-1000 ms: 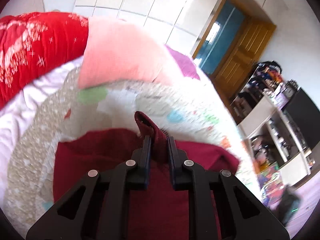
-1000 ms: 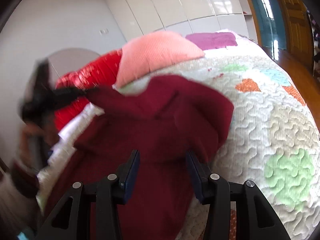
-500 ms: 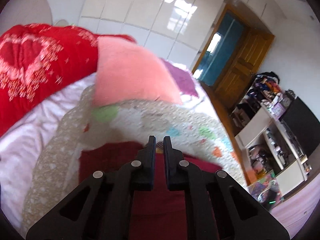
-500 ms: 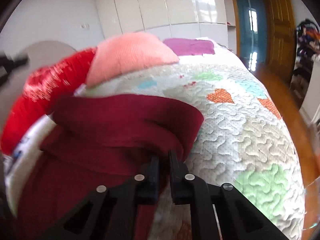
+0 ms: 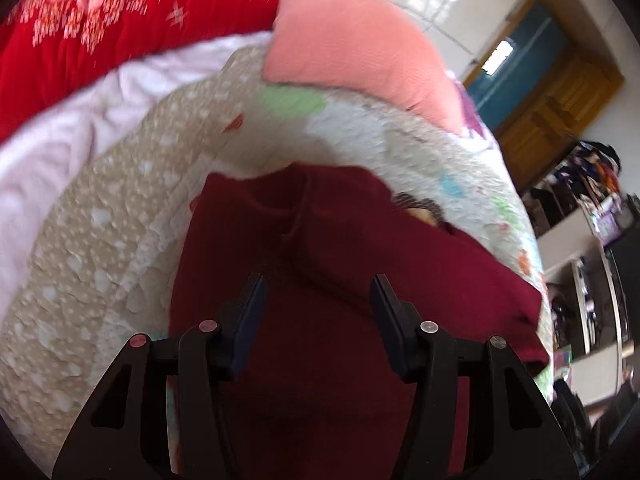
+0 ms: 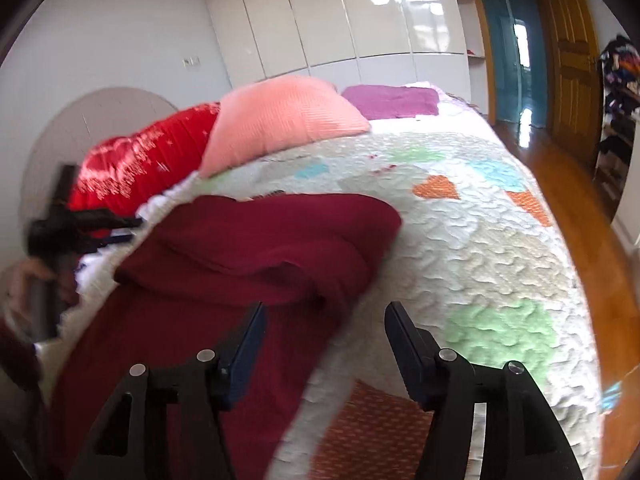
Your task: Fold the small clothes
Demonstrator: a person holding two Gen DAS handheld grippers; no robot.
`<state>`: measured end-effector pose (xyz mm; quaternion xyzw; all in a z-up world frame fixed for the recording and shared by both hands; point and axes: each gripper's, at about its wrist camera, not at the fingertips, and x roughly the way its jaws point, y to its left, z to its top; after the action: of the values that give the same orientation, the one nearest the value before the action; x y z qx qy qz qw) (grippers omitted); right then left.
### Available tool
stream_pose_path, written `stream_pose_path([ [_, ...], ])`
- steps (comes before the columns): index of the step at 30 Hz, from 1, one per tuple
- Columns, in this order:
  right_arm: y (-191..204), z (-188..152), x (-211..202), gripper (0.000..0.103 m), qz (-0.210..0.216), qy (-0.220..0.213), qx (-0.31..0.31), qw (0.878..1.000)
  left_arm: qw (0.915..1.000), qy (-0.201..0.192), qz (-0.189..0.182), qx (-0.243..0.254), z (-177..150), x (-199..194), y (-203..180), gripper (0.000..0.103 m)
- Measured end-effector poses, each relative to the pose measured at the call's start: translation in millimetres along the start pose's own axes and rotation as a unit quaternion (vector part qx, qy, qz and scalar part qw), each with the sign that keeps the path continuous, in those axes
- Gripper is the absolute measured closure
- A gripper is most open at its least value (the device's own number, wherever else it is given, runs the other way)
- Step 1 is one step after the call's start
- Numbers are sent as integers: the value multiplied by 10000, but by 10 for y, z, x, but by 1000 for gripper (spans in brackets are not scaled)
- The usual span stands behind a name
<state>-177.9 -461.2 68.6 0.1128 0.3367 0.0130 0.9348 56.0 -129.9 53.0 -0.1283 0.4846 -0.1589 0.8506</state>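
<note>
The garment, a dark red knit piece, lies on the bed's patchwork quilt, near the quilt's edge on the side of the white sheet. Its upper part is folded over the rest, so that a thick doubled layer with a rounded fold runs across it, plain in the right wrist view. The left gripper hangs over the middle of the garment, pointing steeply down; its jaws are opening and stand apart, with cloth below and between them but neither pad pressing on it. The right gripper hovers at the garment's right edge, where red cloth meets quilt; its jaws are opening too, about half spread, and grip nothing: the left finger is over the cloth, the right one over bare quilt. Beyond the garment a pink pillow rests on the quilt, with a red blanket beside it and a purple cloth farther back. In the right wrist view the left gripper shows blurred at the left border.
</note>
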Motion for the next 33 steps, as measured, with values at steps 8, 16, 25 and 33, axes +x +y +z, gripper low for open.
stream_pose_path([
  [8,84,39,322,44,-429,38,-307,9986,9990,-184,134,-388,114,355,-52,51],
  [16,-101,216,478,94,-95,48,-19,9999,9976,-564,-392,-5,96,-203,-272,91],
  [25,-243,-59,373,96,-322,519,6,9981,9998,-49,-182,-10,-346,23,44,91],
  [33,-315,130,61,58,-275,327,233,9988,9994,-264,-185,149,-339,-1,18,91],
])
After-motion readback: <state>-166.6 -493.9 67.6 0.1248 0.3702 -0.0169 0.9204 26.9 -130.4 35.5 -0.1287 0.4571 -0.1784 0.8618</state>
